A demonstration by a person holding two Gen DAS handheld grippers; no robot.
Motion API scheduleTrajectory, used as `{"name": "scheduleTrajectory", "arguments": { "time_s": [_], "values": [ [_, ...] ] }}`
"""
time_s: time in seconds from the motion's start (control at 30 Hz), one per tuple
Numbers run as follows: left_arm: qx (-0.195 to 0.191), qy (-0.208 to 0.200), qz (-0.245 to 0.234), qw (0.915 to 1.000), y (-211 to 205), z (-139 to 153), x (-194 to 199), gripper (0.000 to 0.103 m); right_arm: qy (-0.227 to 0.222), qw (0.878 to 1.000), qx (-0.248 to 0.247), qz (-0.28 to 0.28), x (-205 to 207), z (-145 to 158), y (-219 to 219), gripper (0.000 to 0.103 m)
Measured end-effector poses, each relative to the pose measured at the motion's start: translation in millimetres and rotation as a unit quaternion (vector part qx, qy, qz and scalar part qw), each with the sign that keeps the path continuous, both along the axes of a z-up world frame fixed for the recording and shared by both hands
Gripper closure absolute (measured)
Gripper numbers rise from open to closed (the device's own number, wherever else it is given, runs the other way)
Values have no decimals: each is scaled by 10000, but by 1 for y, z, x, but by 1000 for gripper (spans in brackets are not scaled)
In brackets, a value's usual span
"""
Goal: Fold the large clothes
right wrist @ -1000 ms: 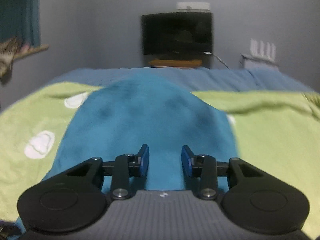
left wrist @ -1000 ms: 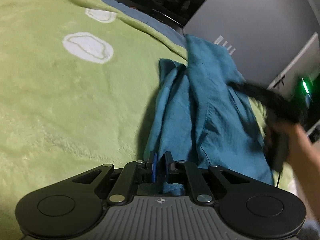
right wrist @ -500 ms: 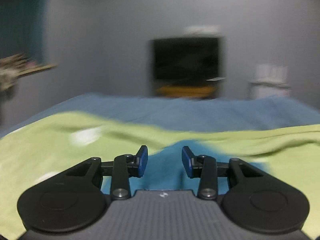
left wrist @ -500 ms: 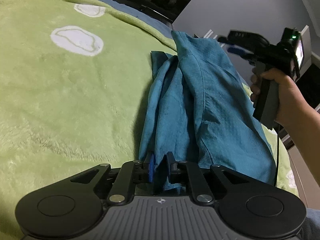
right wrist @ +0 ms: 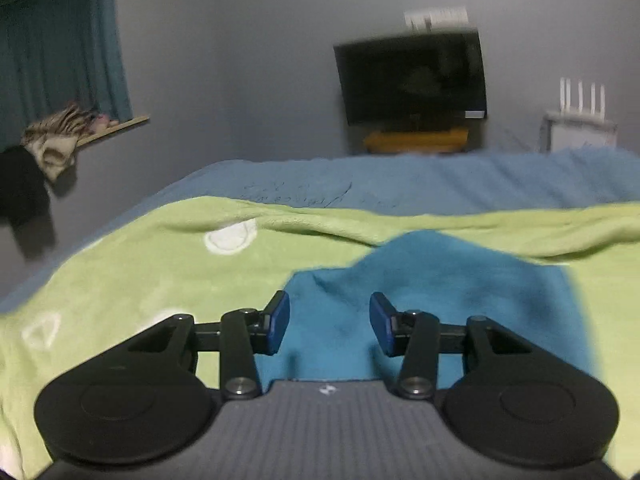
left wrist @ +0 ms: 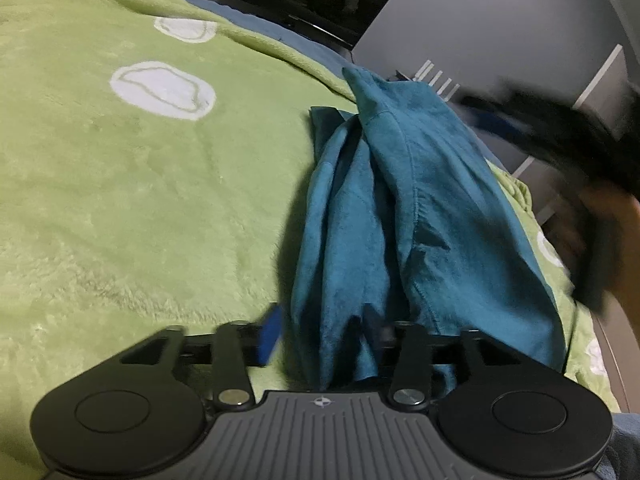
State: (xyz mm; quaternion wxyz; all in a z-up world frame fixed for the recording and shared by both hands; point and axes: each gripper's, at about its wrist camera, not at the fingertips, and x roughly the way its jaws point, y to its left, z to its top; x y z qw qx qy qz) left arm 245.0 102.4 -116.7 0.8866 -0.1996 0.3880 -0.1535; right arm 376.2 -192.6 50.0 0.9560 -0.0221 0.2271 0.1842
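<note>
Jaws of the left gripper (left wrist: 322,330) have just been opening and now stand released, a hanging fold of the teal garment (left wrist: 404,216) between the pads but no longer pinched. Jaws of the right gripper (right wrist: 329,322) have also just been opening and stand parted and empty, hovering over the garment's flat side. Folded lengthwise into a long bundle, the teal garment lies on the green blanket (left wrist: 140,200) with white patches, spread across a bed (right wrist: 400,178). A blurred hand (left wrist: 616,240) carries the right gripper at the edge of the left view. A dark screen (right wrist: 412,76) stands against the grey wall.
</note>
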Motion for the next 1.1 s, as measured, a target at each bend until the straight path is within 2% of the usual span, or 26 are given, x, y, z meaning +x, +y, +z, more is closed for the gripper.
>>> {"name": "scheduleTrajectory", "arguments": {
  "time_s": [0.07, 0.13, 0.27, 0.33, 0.37, 0.47, 0.57, 0.67, 0.77, 0.83, 0.93, 1.03, 1.1],
  "values": [
    [29, 55, 31, 10000, 1, 0, 0, 44, -159, 9982, -571, -41, -42, -5, -22, 57],
    [76, 48, 68, 9999, 1, 2, -1, 44, -43, 9953, -944, -211, -79, -8, -45, 56],
    [309, -134, 214, 9992, 0, 12, -10, 38, 555, 9911, -1065, -572, -140, -22, -94, 56],
    [412, -247, 324, 9983, -2, 22, -18, 33, 733, 9917, -807, -689, -168, -29, -113, 55],
    [464, -304, 389, 9977, -4, 27, -23, 31, 771, 9924, -691, -673, -172, -31, -115, 55],
    [557, -465, 530, 9960, -11, 44, -36, 28, 383, 9937, -833, -650, -185, -28, -104, 55],
    [565, -694, 662, 9938, -21, 59, -51, 25, 393, 9964, -517, -551, -186, -34, -99, 55],
    [532, -861, 692, 9925, -32, 71, -65, 25, 357, 9950, -806, -479, -187, -42, -88, 55],
    [479, -922, 571, 9929, -46, 77, -71, 25, 325, 9952, -804, -452, -188, -42, -88, 55],
    [494, -846, 475, 9941, -56, 77, -69, 30, 395, 9952, -747, -487, -186, -45, -91, 55],
    [423, -662, 329, 9964, -66, 74, -66, 66, 497, 9954, -610, -538, -185, -47, -96, 55],
    [536, -566, 172, 9968, -72, 68, -64, 67, 570, 9954, -532, -561, -180, -50, -96, 55],
    [516, -479, 81, 9975, -76, 65, -60, 64, 619, 9950, -526, -578, -177, -53, -94, 55]
  ]
}}
